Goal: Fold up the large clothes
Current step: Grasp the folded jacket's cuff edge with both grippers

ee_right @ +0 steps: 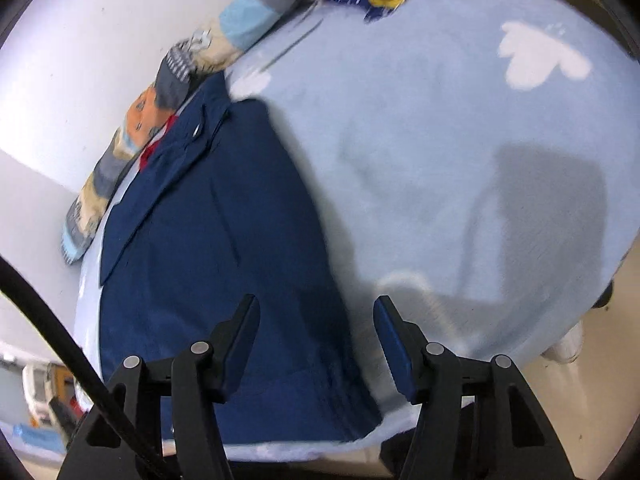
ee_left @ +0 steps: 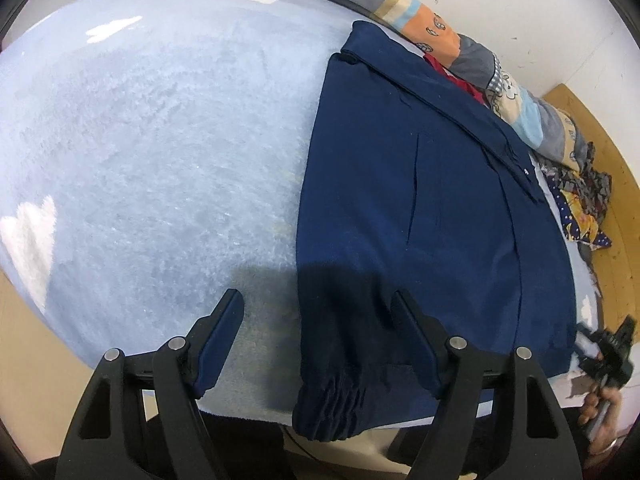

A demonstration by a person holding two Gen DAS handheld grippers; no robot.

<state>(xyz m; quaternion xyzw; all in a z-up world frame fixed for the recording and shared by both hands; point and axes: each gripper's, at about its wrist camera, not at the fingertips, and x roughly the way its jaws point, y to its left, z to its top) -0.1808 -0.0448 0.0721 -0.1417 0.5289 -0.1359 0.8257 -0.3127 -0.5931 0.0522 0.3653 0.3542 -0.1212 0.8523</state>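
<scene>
A navy blue garment (ee_left: 424, 216) lies folded flat on a light blue fleece blanket (ee_left: 160, 152); an elastic cuff (ee_left: 332, 408) hangs at the near edge. My left gripper (ee_left: 318, 308) is open and empty, hovering above the cuff end. In the right wrist view the same garment (ee_right: 224, 248) lies at the left, and my right gripper (ee_right: 316, 312) is open and empty above its near right edge. The right gripper also shows in the left wrist view (ee_left: 610, 350), held in a hand at the far right.
A patchwork quilt (ee_left: 432, 28) runs along the white wall behind the garment. A red cloth (ee_left: 460, 78) peeks out under the collar. Crumpled patterned clothes (ee_left: 580, 204) lie at the back right. The blanket (ee_right: 460, 160) has white cloud shapes.
</scene>
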